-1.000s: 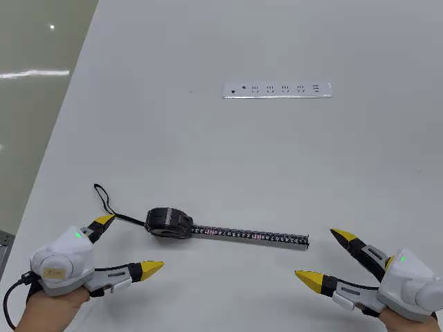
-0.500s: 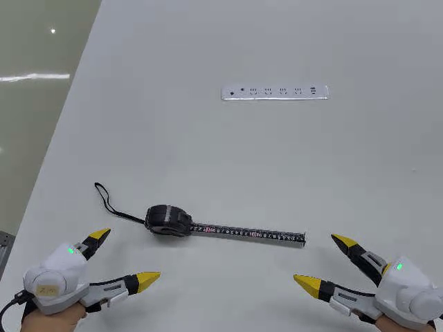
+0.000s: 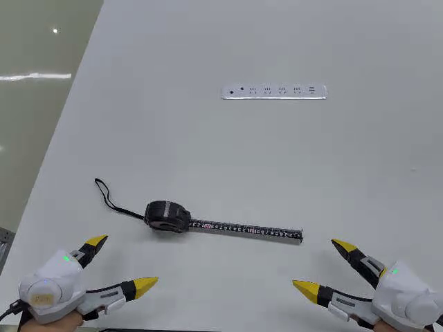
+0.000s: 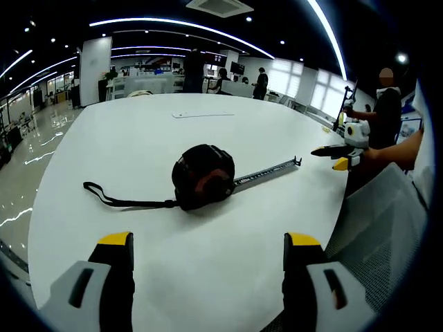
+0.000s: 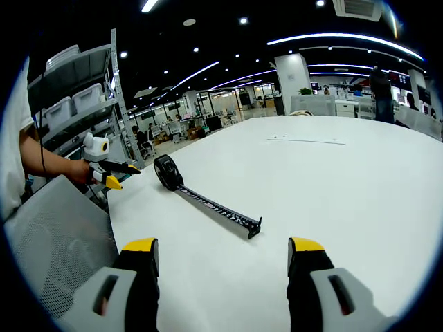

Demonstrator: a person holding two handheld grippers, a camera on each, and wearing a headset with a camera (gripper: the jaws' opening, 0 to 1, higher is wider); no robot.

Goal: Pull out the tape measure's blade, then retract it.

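Observation:
A black tape measure (image 3: pixel 167 216) lies on the white table (image 3: pixel 228 159), its blade (image 3: pixel 246 230) pulled out to the right and ending in a hook (image 3: pixel 300 236). A black wrist strap (image 3: pixel 109 199) trails off its left side. My left gripper (image 3: pixel 118 264) hovers open at the near left, short of the case (image 4: pixel 203 176). My right gripper (image 3: pixel 324 265) is open at the near right, just short of the blade's hook (image 5: pixel 253 227). Neither touches the tape measure (image 5: pixel 167 172).
A white power strip (image 3: pixel 273 92) lies flat farther back on the table. The table's left edge (image 3: pixel 59 131) drops to a glossy floor. A mesh chair back (image 5: pixel 59 228) sits close by the person.
Both grippers have drawn back toward the near edge, away from the tape measure. The tape measure and its extended blade stay put; the small shift in the picture is the head camera's.

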